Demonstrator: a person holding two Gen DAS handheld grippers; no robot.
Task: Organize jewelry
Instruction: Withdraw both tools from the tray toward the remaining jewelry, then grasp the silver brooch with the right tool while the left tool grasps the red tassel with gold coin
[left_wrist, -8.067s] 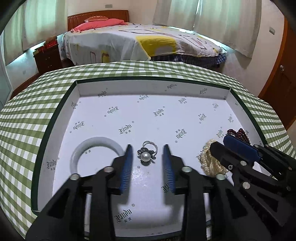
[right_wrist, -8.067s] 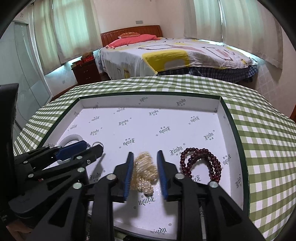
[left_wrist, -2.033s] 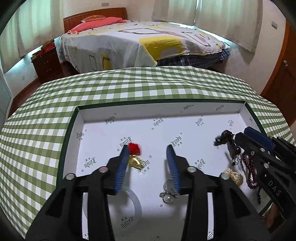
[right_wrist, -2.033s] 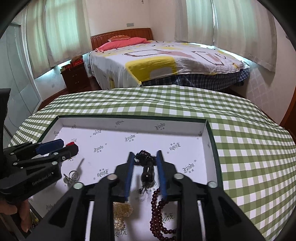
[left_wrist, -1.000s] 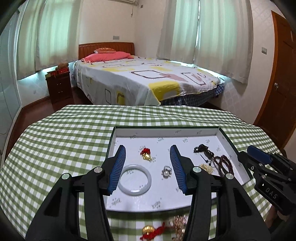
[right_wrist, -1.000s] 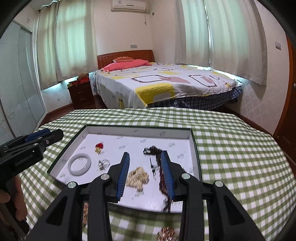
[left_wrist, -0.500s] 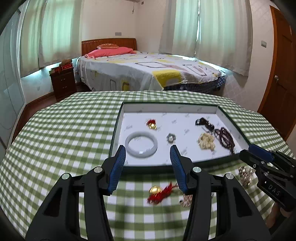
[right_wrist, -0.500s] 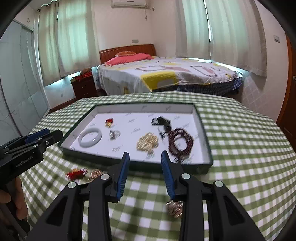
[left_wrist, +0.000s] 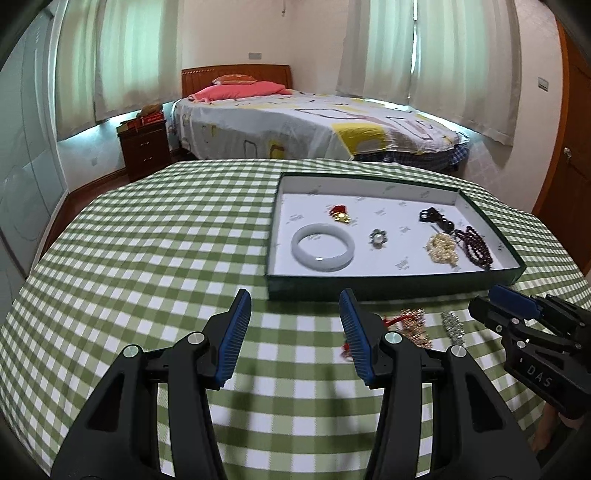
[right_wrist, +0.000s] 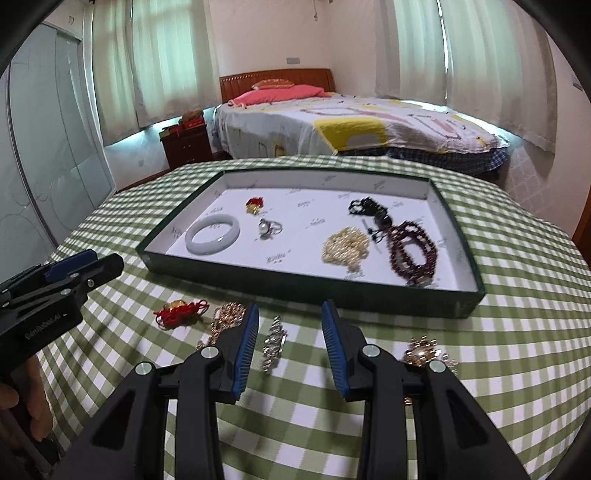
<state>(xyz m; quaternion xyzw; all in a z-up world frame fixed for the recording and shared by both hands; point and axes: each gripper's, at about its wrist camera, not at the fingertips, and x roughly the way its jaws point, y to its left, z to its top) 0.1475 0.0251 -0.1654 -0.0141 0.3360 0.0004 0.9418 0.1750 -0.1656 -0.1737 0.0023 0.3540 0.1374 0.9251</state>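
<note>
On the checked desk (right_wrist: 517, 295), the tray (right_wrist: 314, 288) at 12 o'clock already holds six pieces, so I'd guess we're between picks. Four more lie loose in front of it. Both the left gripper (left_wrist: 293, 328) and right gripper (right_wrist: 290, 343) are released and empty; the silver chain (right_wrist: 273, 343) between the right gripper's fingers looks like the next grab.

Tray (right_wrist: 369, 291) on table (right_wrist: 517, 332), bangle (right_wrist: 212, 234) inside at left, beads (right_wrist: 413, 251) right, loose jewelry (right_wrist: 273, 341) before it

Glossy smooth bangle (right_wrist: 212, 234), matt paper-lined tray (right_wrist: 460, 236), woven checked tablecloth (right_wrist: 517, 332)
</note>
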